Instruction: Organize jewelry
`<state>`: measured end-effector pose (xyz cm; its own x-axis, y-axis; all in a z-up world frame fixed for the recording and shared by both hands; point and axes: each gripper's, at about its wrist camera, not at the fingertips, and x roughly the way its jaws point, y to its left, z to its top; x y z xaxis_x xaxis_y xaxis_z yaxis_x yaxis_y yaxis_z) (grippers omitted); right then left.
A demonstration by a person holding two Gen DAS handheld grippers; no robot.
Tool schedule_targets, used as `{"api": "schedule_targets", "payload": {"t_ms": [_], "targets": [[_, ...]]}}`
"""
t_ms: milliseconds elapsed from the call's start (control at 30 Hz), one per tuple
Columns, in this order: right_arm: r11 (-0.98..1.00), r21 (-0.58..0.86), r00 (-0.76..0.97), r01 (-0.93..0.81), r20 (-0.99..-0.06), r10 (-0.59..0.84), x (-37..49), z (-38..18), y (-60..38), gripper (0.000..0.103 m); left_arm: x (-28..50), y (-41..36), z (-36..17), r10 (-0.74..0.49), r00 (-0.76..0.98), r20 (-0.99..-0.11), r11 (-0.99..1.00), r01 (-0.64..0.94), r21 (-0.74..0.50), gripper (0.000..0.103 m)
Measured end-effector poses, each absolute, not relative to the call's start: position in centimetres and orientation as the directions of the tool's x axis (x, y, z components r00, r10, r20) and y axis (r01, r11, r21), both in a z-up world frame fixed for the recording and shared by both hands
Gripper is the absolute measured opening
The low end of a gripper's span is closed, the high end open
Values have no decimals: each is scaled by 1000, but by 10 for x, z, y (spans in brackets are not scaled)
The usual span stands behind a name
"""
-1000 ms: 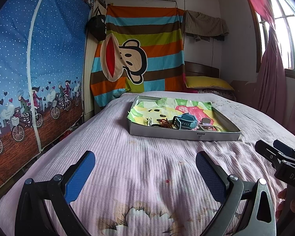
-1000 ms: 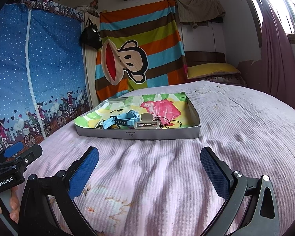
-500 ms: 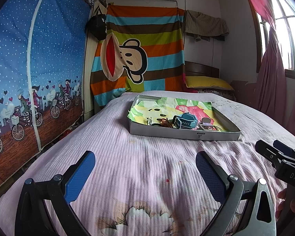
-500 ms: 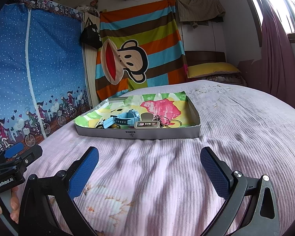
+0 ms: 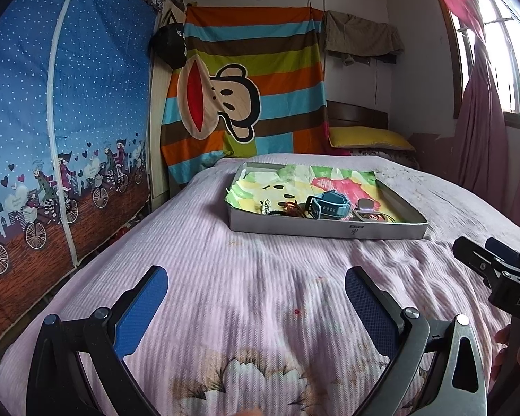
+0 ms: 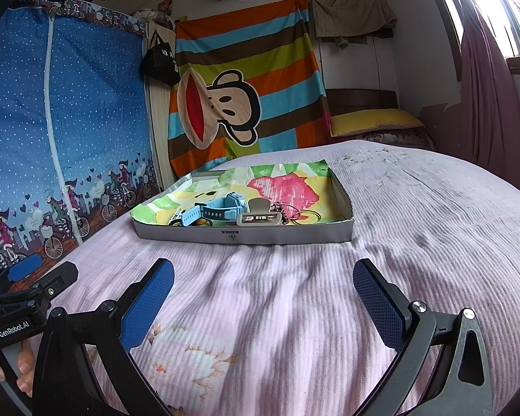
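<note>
Both hand-held grippers, left (image 5: 256, 298) and right (image 6: 263, 294), gape wide, empty, over the bed (image 6: 416, 242); blue watch (image 6: 218, 209) lies in shallow tray (image 6: 242, 237) mid-bed, strap running along tray's near wall

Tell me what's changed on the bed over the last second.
Nothing visibly changed. Both hand-held grippers, left and right, hover open and empty over the pink bedspread, and the blue watch and other pieces lie untouched in the tray.

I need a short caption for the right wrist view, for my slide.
Open right gripper above a pink bedspread, facing a tray holding a blue watch.
</note>
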<state>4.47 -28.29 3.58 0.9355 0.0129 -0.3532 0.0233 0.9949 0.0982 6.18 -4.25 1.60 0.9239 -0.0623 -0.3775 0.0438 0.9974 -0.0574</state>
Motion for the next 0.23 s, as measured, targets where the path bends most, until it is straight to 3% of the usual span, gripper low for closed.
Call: {"api": "schedule_targets", "payload": {"t_ms": [233], "targets": [[995,100,935,23,-354,14,44,35,-283,101,62,-44,16,-59,925,-376,998,43,-51,103]]}}
